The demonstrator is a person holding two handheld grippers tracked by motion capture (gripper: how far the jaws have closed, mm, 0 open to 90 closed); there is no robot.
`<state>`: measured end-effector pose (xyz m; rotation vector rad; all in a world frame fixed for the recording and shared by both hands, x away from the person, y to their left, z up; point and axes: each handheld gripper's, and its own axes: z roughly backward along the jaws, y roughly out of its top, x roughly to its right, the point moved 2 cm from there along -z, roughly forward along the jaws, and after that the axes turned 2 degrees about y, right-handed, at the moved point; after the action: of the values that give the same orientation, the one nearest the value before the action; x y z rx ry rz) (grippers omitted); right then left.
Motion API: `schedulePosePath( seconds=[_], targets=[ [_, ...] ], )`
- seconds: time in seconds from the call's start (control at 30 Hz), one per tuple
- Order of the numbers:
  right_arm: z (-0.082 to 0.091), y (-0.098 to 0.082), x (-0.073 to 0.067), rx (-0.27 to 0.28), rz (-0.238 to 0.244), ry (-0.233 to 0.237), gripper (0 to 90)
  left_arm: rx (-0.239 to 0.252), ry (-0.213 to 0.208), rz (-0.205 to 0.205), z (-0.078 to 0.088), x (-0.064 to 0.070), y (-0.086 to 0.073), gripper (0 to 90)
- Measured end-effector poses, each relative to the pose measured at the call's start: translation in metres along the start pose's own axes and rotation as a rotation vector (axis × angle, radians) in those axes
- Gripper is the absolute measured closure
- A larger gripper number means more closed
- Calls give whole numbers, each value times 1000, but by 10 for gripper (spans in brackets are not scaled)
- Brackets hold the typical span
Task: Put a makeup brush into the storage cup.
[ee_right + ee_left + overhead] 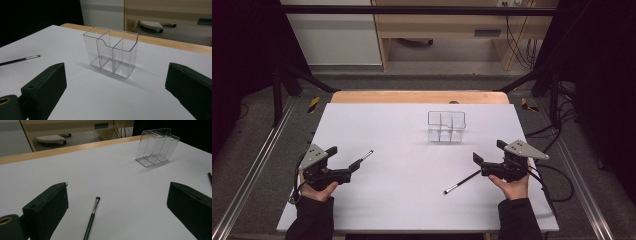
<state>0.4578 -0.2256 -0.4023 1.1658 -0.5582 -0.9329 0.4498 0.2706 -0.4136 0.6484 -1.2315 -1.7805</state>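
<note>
Clear organizer (446,127) stands empty at twelve o'clock on the counter (402,200), both brushes (361,161) (462,182) lie flat (untouched), and left tongs (343,162) and right tongs (487,151) gape, so everything remains.

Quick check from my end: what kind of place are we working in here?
Probably a lab recording bench, not a home: a white table sheet flanked by metal rails, cables trailing alongside, and only a clear divided organiser and two makeup brushes laid out.
</note>
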Motion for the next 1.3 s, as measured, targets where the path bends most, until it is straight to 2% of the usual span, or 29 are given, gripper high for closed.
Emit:
schedulePosePath(
  seconds=[0.3,0.67,1.3],
  targets=[
    [2,-3,3,-27,6,-11,40,-1,2,7,1,-2,-2,34],
    [3,-4,1,-72,25,-1,47,-15,4,3,-2,-1,-5,34],
    [-9,-17,-10,-191,94,74,70,-29,3,-9,-5,2,-7,36]
  ],
)
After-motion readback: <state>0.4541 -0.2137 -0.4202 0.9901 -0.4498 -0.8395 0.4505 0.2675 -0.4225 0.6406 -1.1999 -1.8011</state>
